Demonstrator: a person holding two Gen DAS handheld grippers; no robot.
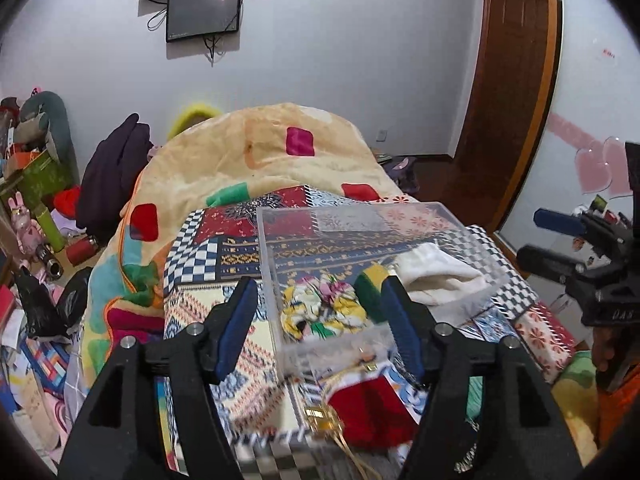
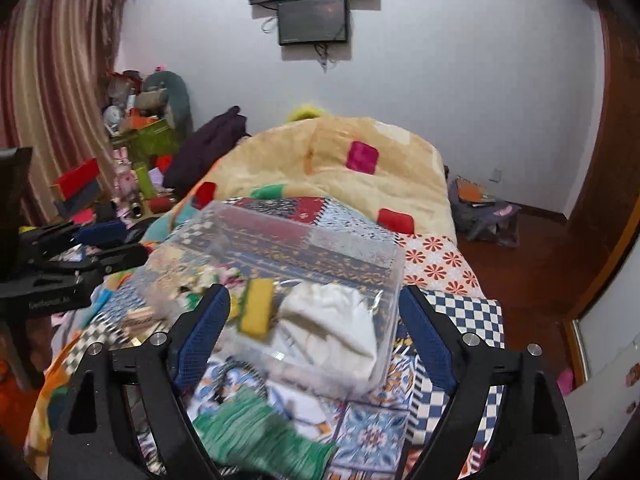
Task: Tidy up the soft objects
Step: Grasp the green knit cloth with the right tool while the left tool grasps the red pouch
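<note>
A clear plastic box (image 1: 360, 220) (image 2: 312, 236) stands on the patterned bedspread. Inside it lie a floral scrunchie-like cloth (image 1: 320, 304) (image 2: 200, 280), a yellow-green sponge-like piece (image 1: 370, 280) (image 2: 256, 308) and a white cloth (image 1: 436, 276) (image 2: 336, 328). A red tasselled pouch (image 1: 368, 408) lies just in front of the box under my left gripper (image 1: 320, 320), which is open and empty. My right gripper (image 2: 314, 332) is open and empty over the box's near edge; a green knitted piece (image 2: 260, 436) lies below it.
A peach blanket with coloured patches (image 1: 256, 152) (image 2: 360, 168) is heaped at the far end of the bed. Clutter, boxes and toys (image 1: 32, 184) (image 2: 136, 152) crowd the floor at left. A wooden door (image 1: 512, 80) and a bag (image 2: 480, 208) are at right.
</note>
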